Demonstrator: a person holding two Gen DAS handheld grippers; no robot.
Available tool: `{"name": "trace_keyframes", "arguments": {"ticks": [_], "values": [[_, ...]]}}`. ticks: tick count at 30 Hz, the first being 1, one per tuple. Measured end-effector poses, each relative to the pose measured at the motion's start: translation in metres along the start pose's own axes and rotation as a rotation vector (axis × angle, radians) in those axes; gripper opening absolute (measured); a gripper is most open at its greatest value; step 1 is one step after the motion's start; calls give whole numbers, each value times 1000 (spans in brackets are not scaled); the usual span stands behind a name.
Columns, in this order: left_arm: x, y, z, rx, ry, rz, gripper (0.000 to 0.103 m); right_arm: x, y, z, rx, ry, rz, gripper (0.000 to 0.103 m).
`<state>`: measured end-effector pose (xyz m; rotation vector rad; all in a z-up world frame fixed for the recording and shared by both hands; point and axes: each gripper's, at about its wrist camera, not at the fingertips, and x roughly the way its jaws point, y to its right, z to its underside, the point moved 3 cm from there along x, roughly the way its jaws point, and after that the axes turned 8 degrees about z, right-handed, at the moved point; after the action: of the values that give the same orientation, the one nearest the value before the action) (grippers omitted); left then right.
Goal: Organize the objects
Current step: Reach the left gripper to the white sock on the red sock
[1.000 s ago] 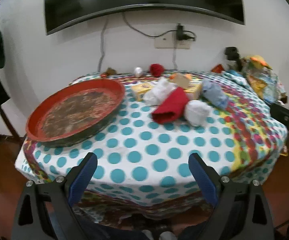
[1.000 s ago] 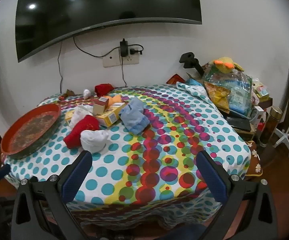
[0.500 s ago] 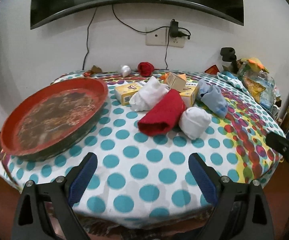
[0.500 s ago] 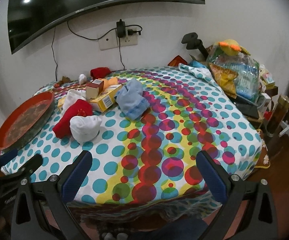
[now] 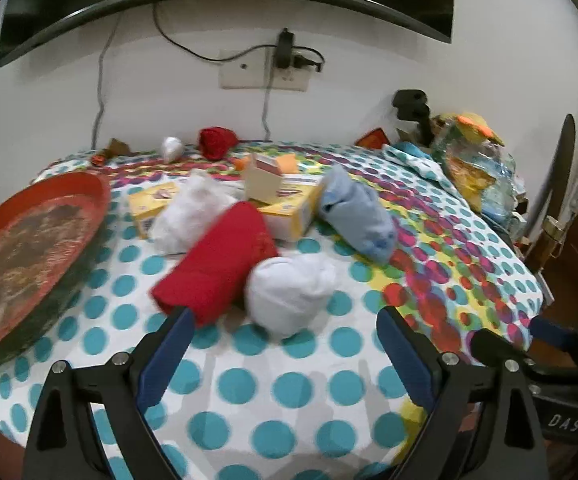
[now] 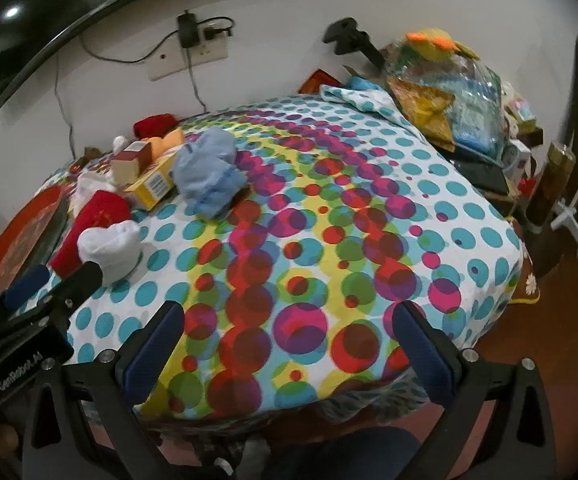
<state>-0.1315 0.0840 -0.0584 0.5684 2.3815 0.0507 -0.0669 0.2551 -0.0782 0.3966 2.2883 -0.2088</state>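
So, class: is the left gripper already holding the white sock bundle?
No: the left gripper is open and empty, short of the white sock bundle.

Dim, slightly blurred, fisheye-warped edges

On the counter, a round tray sits at nine o'clock, its rim close beside a folded cloth lying toward the centre. A balled sock touches that cloth at its three o'clock side, and a second bundle lies at the cloth's eleven o'clock. Behind them, at twelve o'clock, a long carton carries a small box on top, with a rolled garment against its three o'clock end. Farther back, near the wall, lie a small ball and a bundle side by side. A packed bag stands off the counter's edge at two o'clock.
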Motion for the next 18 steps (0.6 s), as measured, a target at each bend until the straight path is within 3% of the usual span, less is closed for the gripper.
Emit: {"name": "trace_keyframes", "arguments": {"ticks": [8, 10, 12, 18], "values": [[25, -2, -4, -2, -42, -45, 94, 9, 0, 3, 8, -36, -23, 103], [32, -6, -4, -9, -60, -59, 85, 10, -1, 3, 10, -41, -28, 103], [41, -11, -3, -22, -86, -75, 65, 10, -1, 3, 9, -41, -27, 103], [45, -10, -2, -22, -102, -41, 52, 10, -3, 5, 4, -46, -31, 103]]}}
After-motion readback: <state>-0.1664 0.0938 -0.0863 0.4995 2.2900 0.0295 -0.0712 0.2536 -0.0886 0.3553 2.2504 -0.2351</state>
